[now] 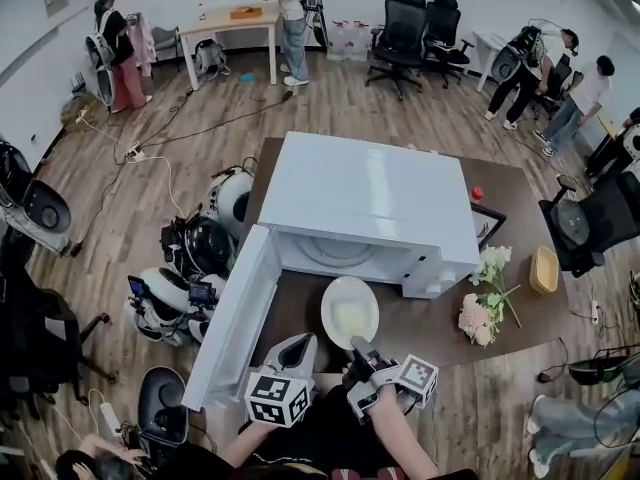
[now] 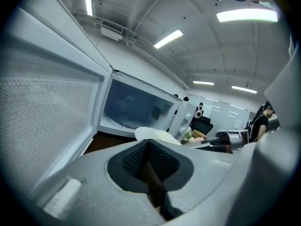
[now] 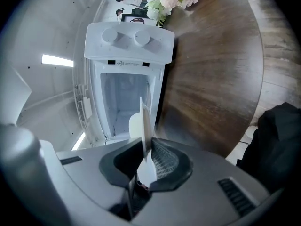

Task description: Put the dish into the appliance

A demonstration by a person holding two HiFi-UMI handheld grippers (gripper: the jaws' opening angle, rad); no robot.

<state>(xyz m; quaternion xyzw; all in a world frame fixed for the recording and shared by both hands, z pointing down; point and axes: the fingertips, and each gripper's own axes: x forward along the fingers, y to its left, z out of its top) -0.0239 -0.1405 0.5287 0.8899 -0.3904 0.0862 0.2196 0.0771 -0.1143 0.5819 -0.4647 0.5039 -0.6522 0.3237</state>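
A white microwave (image 1: 365, 198) stands on the brown table (image 1: 420, 323) with its door (image 1: 235, 313) swung open to the left. The white plate (image 1: 350, 311) hovers just in front of the open cavity. My right gripper (image 1: 358, 346) is shut on its near rim. In the right gripper view the plate (image 3: 146, 121) stands edge-on between the jaws of that gripper (image 3: 143, 159), pointing into the microwave (image 3: 127, 93). My left gripper (image 1: 300, 346) is beside it, near the door, shut and holding nothing. The left gripper view shows that gripper (image 2: 149, 161), with the plate (image 2: 157, 134) and the cavity (image 2: 136, 109) ahead.
Pink and white flowers (image 1: 485, 298) lie to the right of the microwave, and a small basket (image 1: 545, 270) sits at the table's right edge. Helmets and gear (image 1: 195, 253) lie on the floor left of the door. People and office chairs (image 1: 405, 28) are farther back.
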